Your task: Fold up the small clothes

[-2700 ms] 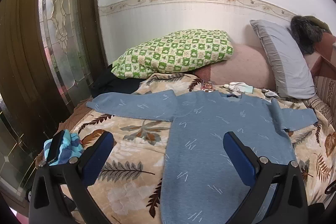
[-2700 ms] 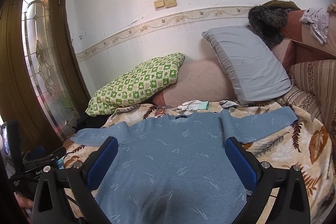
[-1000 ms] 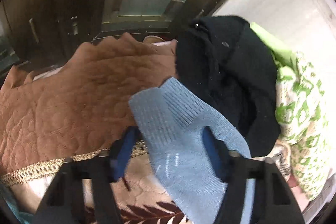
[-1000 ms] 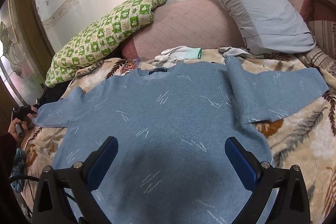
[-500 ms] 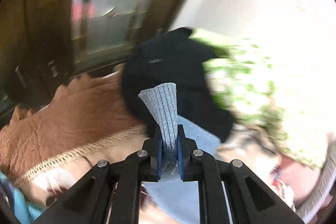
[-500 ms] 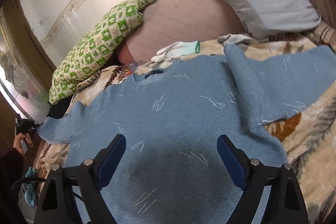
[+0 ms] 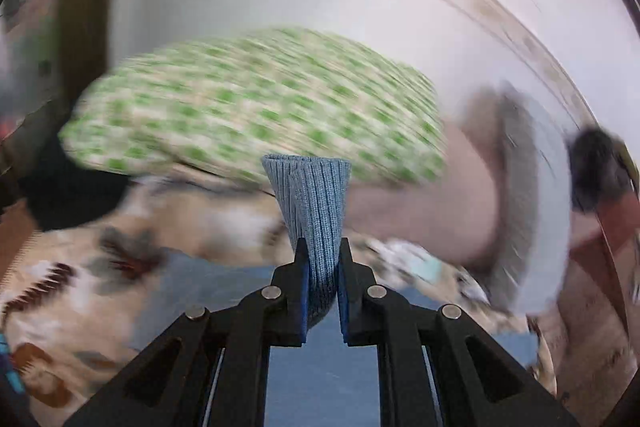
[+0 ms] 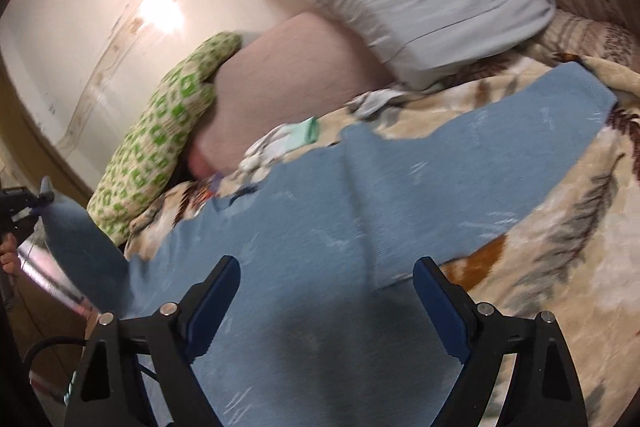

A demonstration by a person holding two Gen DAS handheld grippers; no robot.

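Lifted off the bed, the blue sweater's left sleeve cuff now rides clenched in my left claw; my right claw hovers released over its body, ready for folding.

Both grippers, the left gripper and right gripper, had black angular frames with silver screw heads, and blue pads lined their fingers; a black cable looped beside the right one
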